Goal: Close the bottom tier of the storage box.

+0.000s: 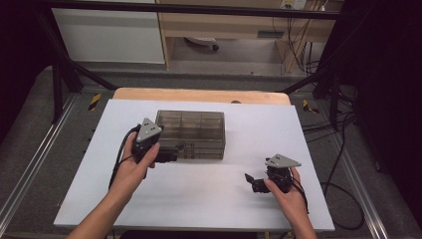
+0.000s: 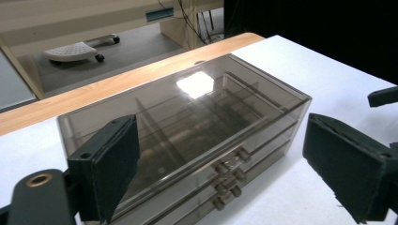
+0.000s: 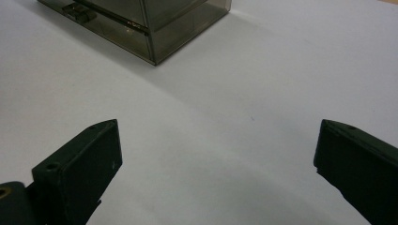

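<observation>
On the left side of the tabletop (image 1: 209,199), the left gripper (image 1: 171,155) sat in the person's left hand (image 1: 130,172), right up against the front of the drawer box (image 1: 191,133) near its left corner. Its jaws stood wide apart with nothing between the pads; in the left gripper view the two black pads (image 2: 115,168) framed the box (image 2: 187,136) without touching it. That view showed small round knobs (image 2: 230,180) on the front of the stacked drawers, all pushed in flush. The grey three-cornered plate (image 1: 148,130) topped the gripper, and its cable (image 1: 121,149) looped down past the wrist.

The smoky see-through box stood in the middle of the white tabletop, a little toward the far edge, with dividers visible through its lid.

Over on the right, well apart from the box and nearer the front edge, the right gripper (image 1: 251,181) rested low over the tabletop in the right hand (image 1: 288,196). Its jaws also gaped wide, holding nothing; in the right gripper view bare white surface (image 3: 225,140) lay between them, with a corner of the box (image 3: 155,28) farther off.
</observation>
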### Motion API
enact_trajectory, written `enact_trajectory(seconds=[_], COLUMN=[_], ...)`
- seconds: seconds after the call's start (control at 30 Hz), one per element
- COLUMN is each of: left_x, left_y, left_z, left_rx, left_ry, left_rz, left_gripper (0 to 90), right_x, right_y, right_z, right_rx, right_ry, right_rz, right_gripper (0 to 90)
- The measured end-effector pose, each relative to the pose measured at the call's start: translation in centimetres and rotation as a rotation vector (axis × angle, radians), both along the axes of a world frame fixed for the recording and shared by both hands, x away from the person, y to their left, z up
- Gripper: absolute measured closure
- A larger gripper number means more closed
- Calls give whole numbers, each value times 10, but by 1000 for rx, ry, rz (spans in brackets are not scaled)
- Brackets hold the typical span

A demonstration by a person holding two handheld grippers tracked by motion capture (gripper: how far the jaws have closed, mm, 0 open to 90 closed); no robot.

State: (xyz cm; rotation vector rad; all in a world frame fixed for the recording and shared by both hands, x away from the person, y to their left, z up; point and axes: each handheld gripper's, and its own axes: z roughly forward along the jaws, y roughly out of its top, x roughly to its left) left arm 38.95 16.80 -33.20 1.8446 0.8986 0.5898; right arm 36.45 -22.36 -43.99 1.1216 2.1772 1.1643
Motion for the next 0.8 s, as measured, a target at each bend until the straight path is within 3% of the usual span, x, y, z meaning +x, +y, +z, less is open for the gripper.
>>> enact_trajectory(seconds=[0.23,0.6,0.8], left_x=[2,1,-2], left_y=[18,51,64], left_z=[2,-2,3], left_rx=[-22,-33,-44], left_ry=[-5,3,-19], left_rz=[20,67,89], left_gripper=[49,48,50], right_x=[-1,-1,-1], right_y=[1,0,1], right_z=[0,0,0], right_rx=[5,5,-1], right_ry=[-11,-20,-18], right_rz=[4,6,4], right_gripper=[18,23,23])
